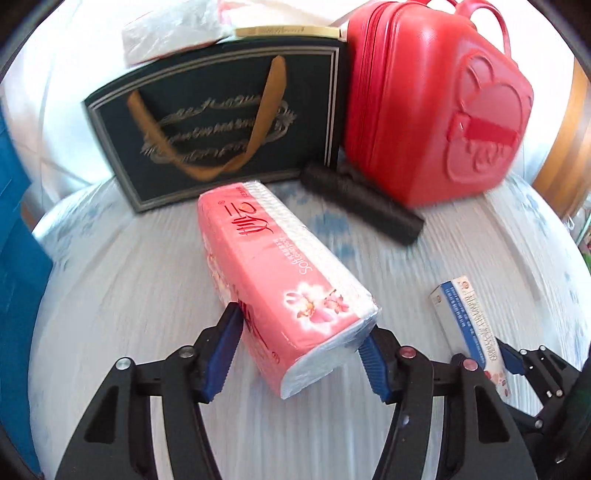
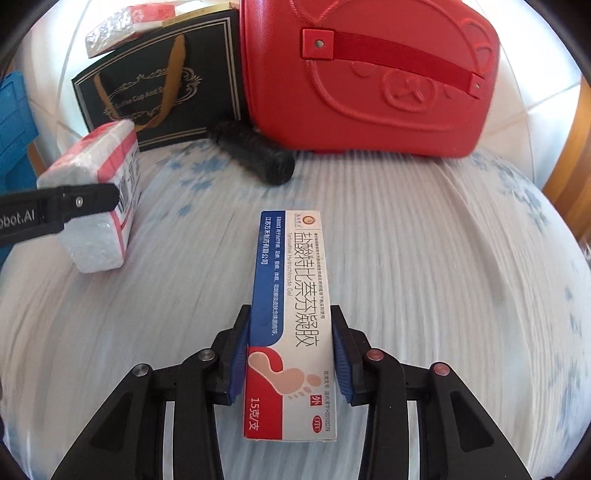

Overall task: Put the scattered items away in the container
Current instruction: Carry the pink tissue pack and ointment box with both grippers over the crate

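My left gripper [image 1: 301,349] is shut on a pink tissue pack [image 1: 273,273], gripping its near end above the bed. The pack also shows in the right wrist view [image 2: 96,199] with a left finger [image 2: 85,203] across it. My right gripper [image 2: 291,354] is shut on a white and blue ointment box [image 2: 291,314], held lengthwise between the blue pads. The box and right gripper appear in the left wrist view [image 1: 469,325] at lower right. A black roll [image 1: 362,203] lies on the bed by the red case; it also shows in the right wrist view [image 2: 255,151].
A red hard case [image 1: 432,99] stands at the back right, a dark gift bag [image 1: 221,122] with gold handles to its left, with a wrapped pack [image 1: 173,29] on top. A blue crate [image 1: 14,229] is at the left edge. The white and blue bedcover [image 2: 443,277] spreads below.
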The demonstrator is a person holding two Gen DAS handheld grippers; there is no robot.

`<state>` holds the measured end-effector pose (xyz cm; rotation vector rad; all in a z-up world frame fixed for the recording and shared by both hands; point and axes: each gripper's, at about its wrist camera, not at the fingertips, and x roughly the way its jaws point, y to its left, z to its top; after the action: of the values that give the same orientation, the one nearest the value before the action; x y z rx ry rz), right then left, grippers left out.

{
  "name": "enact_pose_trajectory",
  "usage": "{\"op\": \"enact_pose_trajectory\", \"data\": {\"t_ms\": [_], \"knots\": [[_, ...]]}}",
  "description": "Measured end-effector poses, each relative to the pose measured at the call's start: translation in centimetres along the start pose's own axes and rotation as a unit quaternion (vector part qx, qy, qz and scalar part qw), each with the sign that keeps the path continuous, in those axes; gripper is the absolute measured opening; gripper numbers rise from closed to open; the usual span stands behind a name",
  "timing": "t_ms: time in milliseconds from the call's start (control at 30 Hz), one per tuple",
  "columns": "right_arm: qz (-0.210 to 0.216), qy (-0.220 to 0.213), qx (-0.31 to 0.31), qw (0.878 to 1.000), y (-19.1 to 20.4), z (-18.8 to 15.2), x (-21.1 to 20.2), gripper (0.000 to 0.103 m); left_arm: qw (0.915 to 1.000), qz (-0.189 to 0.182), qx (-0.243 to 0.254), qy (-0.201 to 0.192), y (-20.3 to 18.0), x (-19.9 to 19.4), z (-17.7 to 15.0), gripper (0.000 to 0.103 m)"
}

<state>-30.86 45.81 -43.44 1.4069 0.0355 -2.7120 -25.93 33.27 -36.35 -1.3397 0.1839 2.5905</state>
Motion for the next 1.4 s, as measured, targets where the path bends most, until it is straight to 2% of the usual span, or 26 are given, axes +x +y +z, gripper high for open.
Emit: {"op": "enact_pose_trajectory", "data": {"t_ms": [33,267,567,900,1133,1400], "knots": [[0.004,0.006,0.008,1.0,0.3,-0.6,-0.8,0.038,1.0,0.002,0.003,0.004,-0.2,0.3,0.4,0.06],[0.021,0.029,0.028,0.999,2.2,-4.9,-7.2,0.038,0.9995,-0.003,0.016,0.026,1.8,-3.4,-3.3,0.059],[0.026,0.042,0.034,0.998,4.1,-8.2,-16.1,0.038,0.998,-0.027,0.053,0.02,2.0,-10.6,-7.1,0.055],[0.018,0.016,0.037,0.999,5.0,-8.4,-25.1,0.038,0.9952,-0.062,0.073,-0.023,1.8,-20.3,-7.8,0.055],[0.017,-0.012,0.041,0.999,5.7,-8.1,-31.3,0.038,0.9935,-0.083,0.068,-0.039,2.0,-25.1,-8.0,0.055],[0.009,-0.049,0.038,0.998,6.4,-7.4,-37.3,0.038,0.9899,-0.11,0.05,-0.075,3.4,-30.2,-7.3,0.055]]}}
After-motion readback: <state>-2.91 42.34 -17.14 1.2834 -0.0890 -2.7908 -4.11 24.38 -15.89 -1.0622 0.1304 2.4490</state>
